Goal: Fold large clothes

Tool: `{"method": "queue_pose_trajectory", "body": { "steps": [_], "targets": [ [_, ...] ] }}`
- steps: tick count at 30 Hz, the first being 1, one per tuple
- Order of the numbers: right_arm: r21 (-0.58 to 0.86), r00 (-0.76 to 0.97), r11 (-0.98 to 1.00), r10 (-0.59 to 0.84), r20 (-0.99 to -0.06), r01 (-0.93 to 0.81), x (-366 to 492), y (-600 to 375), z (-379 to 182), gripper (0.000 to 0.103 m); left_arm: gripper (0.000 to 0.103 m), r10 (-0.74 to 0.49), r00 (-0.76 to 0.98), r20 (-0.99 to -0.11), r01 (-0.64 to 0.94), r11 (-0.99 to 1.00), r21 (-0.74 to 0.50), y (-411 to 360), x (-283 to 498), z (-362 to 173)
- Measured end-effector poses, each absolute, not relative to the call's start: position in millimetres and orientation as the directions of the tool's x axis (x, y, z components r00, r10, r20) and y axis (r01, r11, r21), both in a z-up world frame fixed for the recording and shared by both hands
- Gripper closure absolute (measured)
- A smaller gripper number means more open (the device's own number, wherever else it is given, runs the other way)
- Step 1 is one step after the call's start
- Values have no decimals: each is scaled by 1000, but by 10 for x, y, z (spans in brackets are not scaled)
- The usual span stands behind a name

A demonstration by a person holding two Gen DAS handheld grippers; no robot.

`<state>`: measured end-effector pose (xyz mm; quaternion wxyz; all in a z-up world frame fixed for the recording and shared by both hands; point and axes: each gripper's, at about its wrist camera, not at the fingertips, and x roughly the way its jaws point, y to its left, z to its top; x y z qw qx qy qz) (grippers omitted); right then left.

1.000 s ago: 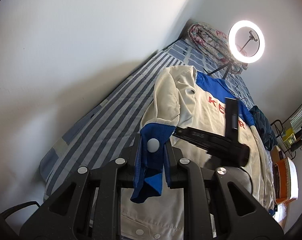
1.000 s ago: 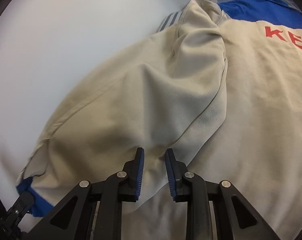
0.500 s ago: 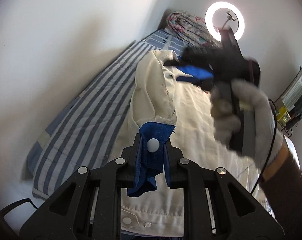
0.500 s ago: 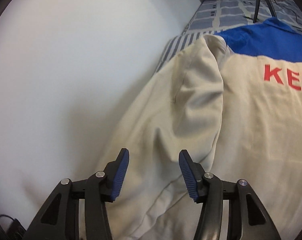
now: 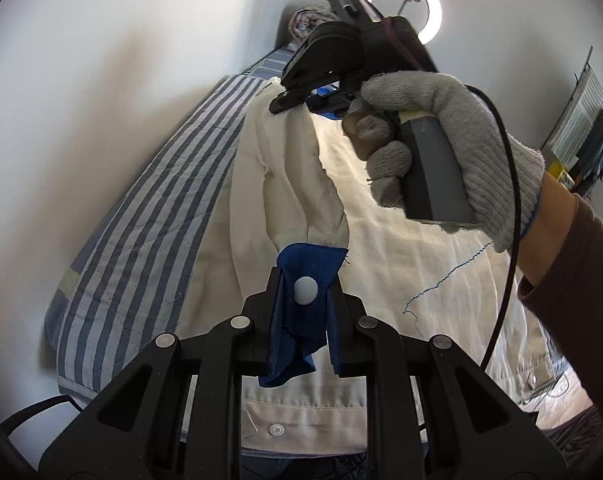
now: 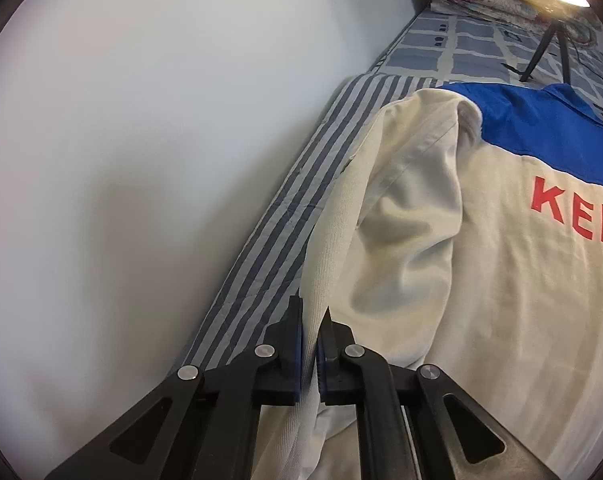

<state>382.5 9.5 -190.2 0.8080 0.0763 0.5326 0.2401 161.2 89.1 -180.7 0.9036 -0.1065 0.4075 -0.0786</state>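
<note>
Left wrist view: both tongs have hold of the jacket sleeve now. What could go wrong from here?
Three possible risks:
1. The left tongs pinch only the blue cuff, so a firm pull might slip it free.
2. The right tongs grip a thin fold of the sleeve near the shoulder; it may slide out.
3. The jacket lies near the wall-side edge of the striped sheet, so dragging could bunch the sheet.

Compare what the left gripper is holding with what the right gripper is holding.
The left gripper is shut on the blue cuff, which has a white snap button; the right gripper is shut on a plain cream fold of the sleeve. The blue cuff is the sleeve's end; the cream fold is nearer the shoulder. Both belong to the same jacket, lying on the striped bed.
</note>
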Motion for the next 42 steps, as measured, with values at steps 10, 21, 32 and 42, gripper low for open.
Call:
{"method": "queue_pose_trajectory", "body": {
  "steps": [10,21,32,42],
  "targets": [
    [553,379,822,559,-738,-136,3198,-1220,-2075,101,86,-278,603,-748,223,959,-177,338,1327,-1905],
    [514,288,858,498,-818,-26,2623,-1807,-2675,81,53,-448,517,-729,284,893,-348,483,1140,-1887],
    [561,193,825,562,-805,-61,2061,-1745,-2712,58,50,-531,388,-753,-46,805,-592,1249,1458,-2491],
    [505,125,848,525,-842,-160,1775,-1486,-2773,93,97,-540,308,-783,-17,820,-572,972,1467,-2705]
  ]
}}
